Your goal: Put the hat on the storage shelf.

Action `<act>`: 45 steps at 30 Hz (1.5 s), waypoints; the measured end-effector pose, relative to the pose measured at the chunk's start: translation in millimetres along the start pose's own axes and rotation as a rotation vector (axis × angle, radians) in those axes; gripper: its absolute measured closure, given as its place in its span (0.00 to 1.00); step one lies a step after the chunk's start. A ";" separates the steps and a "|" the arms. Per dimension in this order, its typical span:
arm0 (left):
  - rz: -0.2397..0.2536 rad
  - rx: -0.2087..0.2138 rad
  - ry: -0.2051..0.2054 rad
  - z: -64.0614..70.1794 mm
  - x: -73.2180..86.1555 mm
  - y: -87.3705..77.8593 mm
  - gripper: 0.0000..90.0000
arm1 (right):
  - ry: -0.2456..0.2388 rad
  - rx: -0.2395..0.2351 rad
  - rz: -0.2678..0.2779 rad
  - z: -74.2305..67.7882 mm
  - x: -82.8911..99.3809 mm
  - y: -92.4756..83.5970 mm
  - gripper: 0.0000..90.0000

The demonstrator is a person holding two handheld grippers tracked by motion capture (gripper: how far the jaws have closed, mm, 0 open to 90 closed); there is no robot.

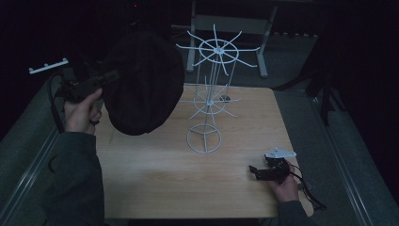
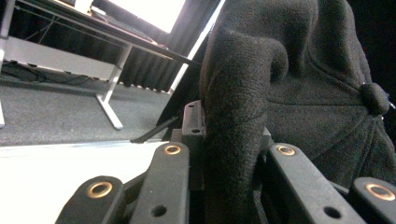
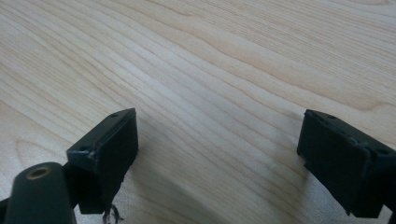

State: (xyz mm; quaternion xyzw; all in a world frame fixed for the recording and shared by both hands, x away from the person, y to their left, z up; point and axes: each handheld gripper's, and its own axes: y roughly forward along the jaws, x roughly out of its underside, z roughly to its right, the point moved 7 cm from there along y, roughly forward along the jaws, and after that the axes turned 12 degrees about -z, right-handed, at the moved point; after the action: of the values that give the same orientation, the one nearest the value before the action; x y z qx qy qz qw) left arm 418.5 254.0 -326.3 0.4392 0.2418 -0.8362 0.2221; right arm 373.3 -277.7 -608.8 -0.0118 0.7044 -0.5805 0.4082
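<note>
A black fleece cap (image 1: 141,82) hangs in the air at the table's left, held up by my left gripper (image 1: 110,77), which is shut on its edge. In the left gripper view the cap (image 2: 299,74) has a fold of fabric pinched between the jaws, and its top button (image 2: 373,98) shows at the right. A white wire rack (image 1: 211,89) with two tiers of spokes stands on a ring base at the table's middle, just right of the cap. My right gripper (image 1: 254,170) rests low at the front right, open, with bare wood (image 3: 219,93) between its pads (image 3: 116,144).
The light wooden table (image 1: 179,179) has dark floor to its left and right. A metal table frame (image 1: 235,28) stands behind the rack. A white bar with hooks (image 1: 47,66) lies at the far left. A small dark object (image 1: 225,98) sits behind the rack's lower tier.
</note>
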 end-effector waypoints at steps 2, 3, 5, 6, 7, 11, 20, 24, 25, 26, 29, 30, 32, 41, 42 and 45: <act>0.004 0.003 -0.005 -0.9 -0.5 -0.1 0.86 | 0.000 0.000 0.000 0.0 0.0 0.0 0.14; 0.004 0.004 -0.005 -1.3 -0.6 -0.3 0.86 | 0.000 0.000 0.000 0.0 0.0 0.0 0.14; 0.012 0.009 -0.009 -1.6 -1.5 -0.8 0.86 | 0.000 0.000 0.000 -0.1 0.0 0.0 0.14; 0.012 0.009 -0.009 -1.6 -1.5 -0.8 0.86 | 0.000 0.000 0.000 0.0 0.0 0.0 0.14; 0.015 0.013 -0.011 -1.8 -1.9 -1.2 0.86 | 0.001 0.000 0.000 -0.1 0.0 0.0 0.14; 0.022 0.025 -0.015 -1.1 -2.9 -1.3 0.86 | 0.001 0.000 0.000 -0.1 0.0 0.0 0.14; 0.026 0.034 -0.001 4.8 -11.6 3.7 0.86 | 0.000 0.000 0.000 -0.1 0.0 0.0 0.14; 0.040 0.053 -0.007 5.8 -14.5 8.7 0.86 | 0.000 0.000 0.000 -0.1 0.1 0.0 0.14; 0.042 0.061 -0.010 5.7 -14.3 10.1 0.86 | 0.000 0.000 0.000 0.0 0.0 0.0 0.14; 0.042 0.066 -0.012 5.8 -14.0 11.5 0.86 | 0.000 0.000 0.000 0.0 0.0 0.0 0.14; 0.040 0.071 -0.013 6.2 -14.0 16.1 0.86 | 0.001 -0.001 0.000 -0.1 0.0 0.0 0.14; 0.043 0.074 -0.015 6.4 -14.4 17.6 0.86 | 0.000 0.000 0.000 0.0 0.0 0.0 0.14; 0.045 0.084 -0.020 6.5 -15.5 21.3 0.86 | 0.001 -0.001 0.000 -0.1 0.0 0.0 0.14; 0.013 0.072 -0.025 7.7 -17.7 46.1 0.86 | 0.001 0.000 0.001 0.0 0.0 0.0 0.14; -0.002 0.072 -0.036 4.4 -14.8 52.9 0.86 | 0.000 0.001 0.001 0.0 -0.1 0.1 0.14; -0.022 0.085 -0.053 1.3 -8.4 64.8 0.86 | -0.002 0.001 0.003 0.2 -0.1 0.1 0.14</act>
State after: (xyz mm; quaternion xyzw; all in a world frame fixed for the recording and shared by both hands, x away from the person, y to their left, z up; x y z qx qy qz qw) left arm 459.9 203.8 -332.2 0.4231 0.2049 -0.8596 0.2001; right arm 373.5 -277.8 -608.9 -0.0112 0.7037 -0.5804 0.4097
